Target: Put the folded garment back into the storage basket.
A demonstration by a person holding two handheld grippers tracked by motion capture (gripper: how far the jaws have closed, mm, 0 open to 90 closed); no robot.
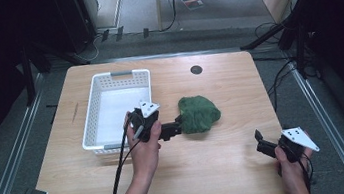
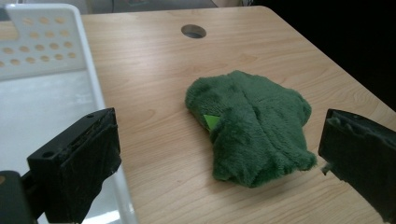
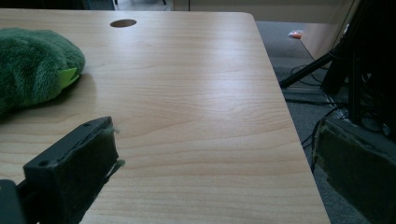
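Two tongs work over the table (image 1: 220, 171): high view puts the left tongs (image 1: 173, 128) just beside the green plush (image 1: 199, 114), near a white basket (image 1: 91, 103). Left gripper view: jaws wide apart, plush (image 2: 254, 126) between and ahead, unheld. Right gripper view: right tongs (image 3: 215, 177) gape empty, plush (image 3: 32, 65) well apart. No writing legible.

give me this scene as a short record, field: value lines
work in hand: left gripper reaching for the green plush
left gripper: open, jaws wide, at the plush's near edge, not closed on it
right gripper: open, holding nothing, near the table's right edge
plush: flat on the table, right of the basket
basket: white, perforated, nothing in it
table: light wood, round hole toward the far edge
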